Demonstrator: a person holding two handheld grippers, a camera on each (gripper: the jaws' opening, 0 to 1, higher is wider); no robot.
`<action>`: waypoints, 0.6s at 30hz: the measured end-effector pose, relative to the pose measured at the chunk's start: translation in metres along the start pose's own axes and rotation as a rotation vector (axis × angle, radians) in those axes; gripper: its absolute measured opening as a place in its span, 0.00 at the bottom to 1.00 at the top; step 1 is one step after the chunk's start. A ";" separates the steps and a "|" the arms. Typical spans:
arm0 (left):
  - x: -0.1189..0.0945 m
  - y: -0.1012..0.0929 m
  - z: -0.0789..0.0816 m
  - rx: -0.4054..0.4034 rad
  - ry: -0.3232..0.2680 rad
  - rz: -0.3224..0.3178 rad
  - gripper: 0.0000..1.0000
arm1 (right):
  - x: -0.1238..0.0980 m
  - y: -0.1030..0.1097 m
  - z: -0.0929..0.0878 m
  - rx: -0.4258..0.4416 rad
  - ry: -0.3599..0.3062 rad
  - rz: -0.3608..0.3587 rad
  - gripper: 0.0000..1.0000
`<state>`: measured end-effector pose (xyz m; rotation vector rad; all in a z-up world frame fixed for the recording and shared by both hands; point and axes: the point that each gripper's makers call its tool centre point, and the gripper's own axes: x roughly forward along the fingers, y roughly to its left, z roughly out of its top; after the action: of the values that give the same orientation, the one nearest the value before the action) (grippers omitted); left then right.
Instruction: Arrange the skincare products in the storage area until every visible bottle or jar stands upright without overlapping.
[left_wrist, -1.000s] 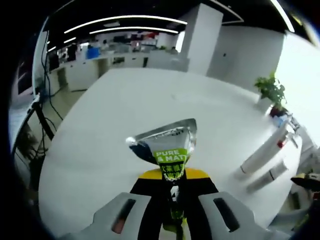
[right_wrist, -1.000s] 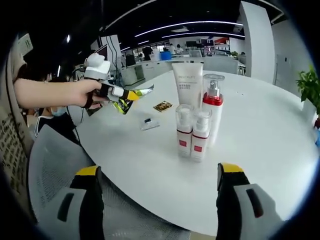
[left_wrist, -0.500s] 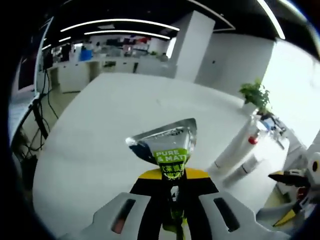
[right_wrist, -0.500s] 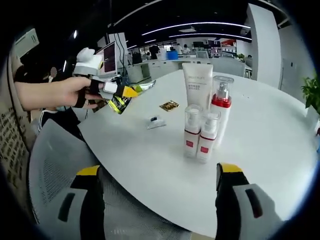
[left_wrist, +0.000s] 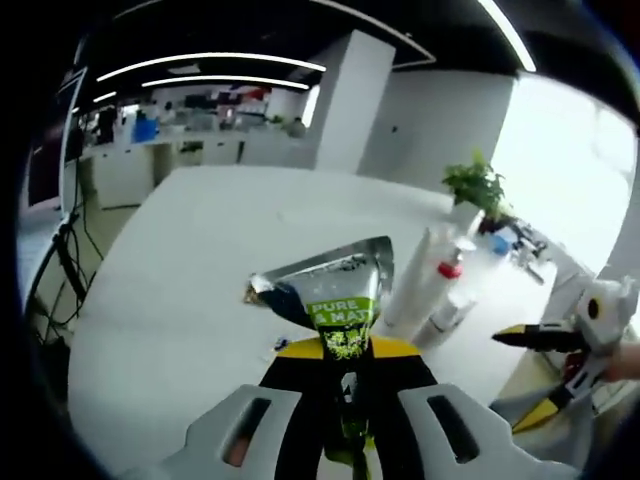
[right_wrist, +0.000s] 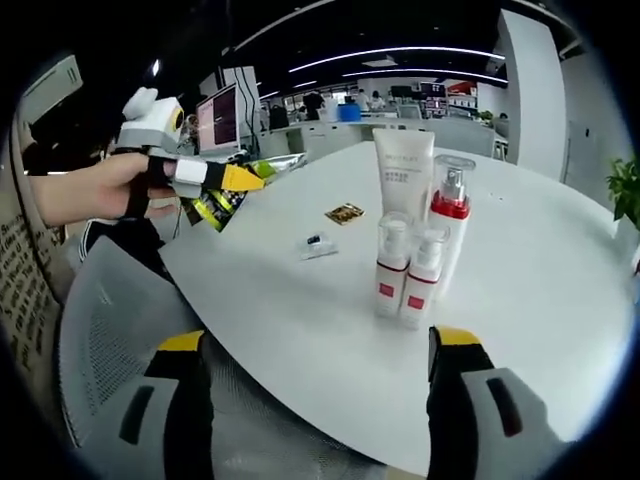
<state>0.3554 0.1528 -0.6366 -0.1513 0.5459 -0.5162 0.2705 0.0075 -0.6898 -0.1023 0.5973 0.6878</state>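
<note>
- Clenched jaws of the left gripper (left_wrist: 345, 345) are pinching the green-labelled end of a silvery foil sachet (left_wrist: 330, 285) printed "PURE & MAT", and are holding it in the air above the round white table (left_wrist: 190, 290)
- Seen from the right gripper view, a person's hand (right_wrist: 95, 190) is carrying that left gripper (right_wrist: 230, 185) off the near-left edge of the table (right_wrist: 300, 320), with the sachet (right_wrist: 215, 205) hanging from it
- Released jaws of the right gripper (right_wrist: 315, 395) are standing wide apart, gripping nothing, just off the near edge of the table
- A tall white squeeze tube (right_wrist: 402, 170) is standing upright on the table, with a clear pump bottle with a red collar (right_wrist: 450, 225) just beside it
- Two small white pump bottles with red labels (right_wrist: 408, 272) are standing upright nearer the table's edge, close together in front of the taller pair
- A small gold foil packet (right_wrist: 345, 212) and a small clear packet (right_wrist: 318, 243) are lying flat on the table, between the bottles and the left gripper
- A green potted plant (left_wrist: 478, 185) is sitting at the far side of the table
</note>
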 end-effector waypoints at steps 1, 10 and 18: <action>-0.001 -0.003 0.000 0.003 -0.004 -0.005 0.09 | 0.000 0.001 0.000 0.000 0.002 0.005 0.90; -0.012 -0.035 -0.003 0.068 -0.022 -0.088 0.09 | -0.006 0.003 0.010 0.139 -0.050 0.067 0.82; -0.021 -0.063 -0.001 0.103 -0.038 -0.172 0.10 | -0.018 0.000 0.032 0.225 -0.131 0.090 0.73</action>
<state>0.3127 0.1092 -0.6105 -0.1100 0.4708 -0.7064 0.2751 0.0065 -0.6537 0.1790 0.5521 0.7038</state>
